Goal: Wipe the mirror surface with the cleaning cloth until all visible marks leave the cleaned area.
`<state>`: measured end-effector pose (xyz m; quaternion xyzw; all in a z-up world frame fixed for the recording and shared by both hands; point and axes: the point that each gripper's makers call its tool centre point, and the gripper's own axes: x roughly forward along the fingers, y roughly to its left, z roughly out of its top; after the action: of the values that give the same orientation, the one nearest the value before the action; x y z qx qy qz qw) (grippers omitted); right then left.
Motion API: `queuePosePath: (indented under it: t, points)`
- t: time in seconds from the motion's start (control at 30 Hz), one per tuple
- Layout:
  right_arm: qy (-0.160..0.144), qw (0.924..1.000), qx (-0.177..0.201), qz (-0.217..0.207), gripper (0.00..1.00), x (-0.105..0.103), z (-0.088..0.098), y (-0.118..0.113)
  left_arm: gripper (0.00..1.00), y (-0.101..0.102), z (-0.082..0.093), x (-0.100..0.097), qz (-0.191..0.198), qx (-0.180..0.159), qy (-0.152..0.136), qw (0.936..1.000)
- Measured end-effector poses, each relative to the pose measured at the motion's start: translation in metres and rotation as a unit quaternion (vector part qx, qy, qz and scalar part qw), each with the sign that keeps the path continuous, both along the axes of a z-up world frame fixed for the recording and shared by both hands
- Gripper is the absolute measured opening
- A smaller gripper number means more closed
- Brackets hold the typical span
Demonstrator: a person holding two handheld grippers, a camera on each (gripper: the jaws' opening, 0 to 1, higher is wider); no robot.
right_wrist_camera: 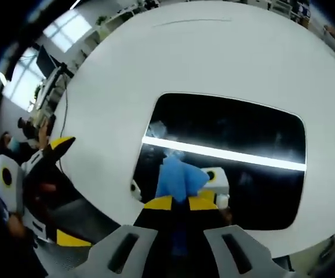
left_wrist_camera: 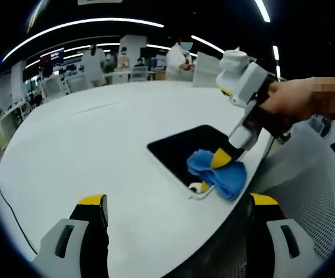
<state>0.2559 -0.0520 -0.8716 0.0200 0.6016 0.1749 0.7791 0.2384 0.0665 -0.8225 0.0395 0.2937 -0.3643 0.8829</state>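
White table bears mirror; right gripper clasps cloth.

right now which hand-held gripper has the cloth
The right hand-held gripper: its yellow-tipped jaws are shut on the blue cloth, pressing it onto the mirror. The left hand-held gripper is open, with nothing between its jaws.
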Motion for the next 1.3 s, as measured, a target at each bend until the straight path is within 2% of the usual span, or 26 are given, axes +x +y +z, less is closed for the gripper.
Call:
queuePosePath:
  t: [0.87, 1.3]
  points:
    - [0.002, 0.9999, 0.01, -0.007, 0.02, 0.001, 0.001, -0.001, 1.0, 0.002, -0.004, -0.001, 0.0, 0.003, 0.01, 0.9999]
    - [0.006, 0.9999, 0.012, -0.008, 0.02, 0.002, 0.001, -0.011, 1.0, 0.003, -0.006, -0.001, 0.005, 0.009, 0.015, 0.9998]
